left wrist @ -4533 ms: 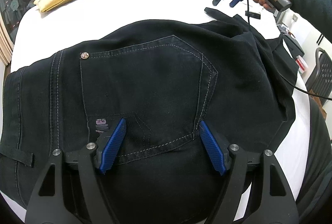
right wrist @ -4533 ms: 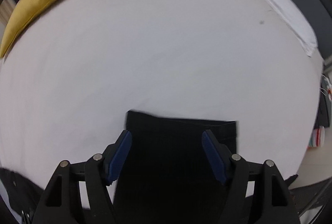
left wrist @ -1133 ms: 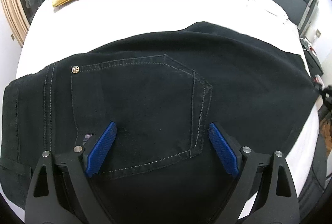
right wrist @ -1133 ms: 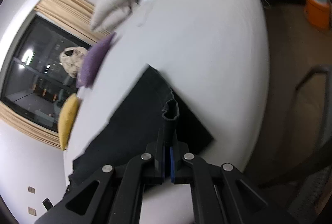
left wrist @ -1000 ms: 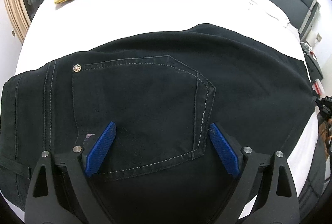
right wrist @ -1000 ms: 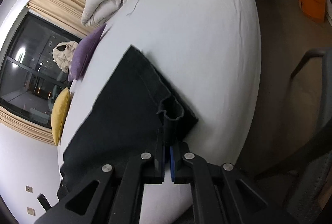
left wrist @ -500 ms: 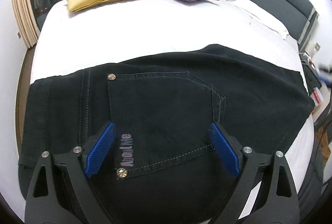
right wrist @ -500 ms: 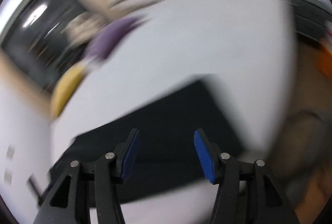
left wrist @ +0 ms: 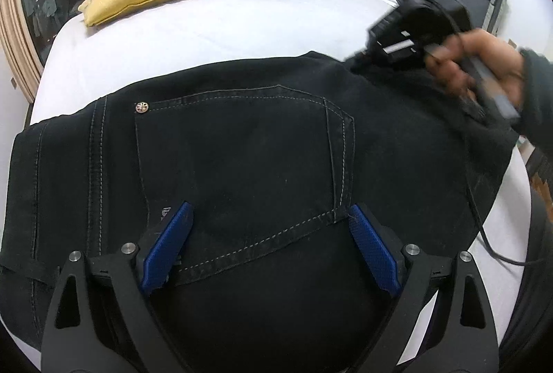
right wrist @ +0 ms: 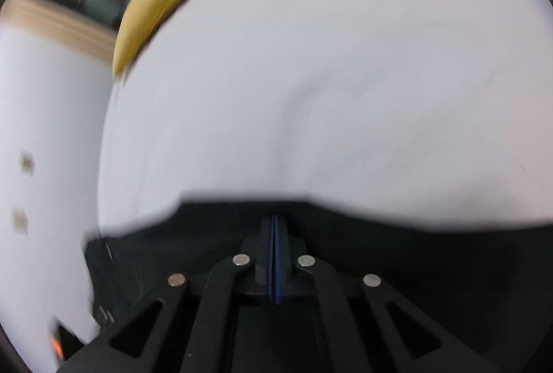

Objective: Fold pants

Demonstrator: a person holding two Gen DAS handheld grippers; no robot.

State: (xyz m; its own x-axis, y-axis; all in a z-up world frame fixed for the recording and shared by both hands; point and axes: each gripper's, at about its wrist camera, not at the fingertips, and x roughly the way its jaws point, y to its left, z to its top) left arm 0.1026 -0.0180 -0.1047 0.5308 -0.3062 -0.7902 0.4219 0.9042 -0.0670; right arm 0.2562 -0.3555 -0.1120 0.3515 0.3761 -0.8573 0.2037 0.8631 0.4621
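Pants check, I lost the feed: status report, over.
Left claw open, over the back pocket. Right claw shut, nothing visibly pinched. Pants spread on the bed. Nothing in the way.

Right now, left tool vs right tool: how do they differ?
The left tool stands wide open, its blue-padded fingers apart over the back pocket of the black denim pants. The right tool is shut, pads together.

The left sits over the waist end; the right, in a person's hand, is at the pants' far edge by the white bed sheet.

Both have black frames and blue pads.
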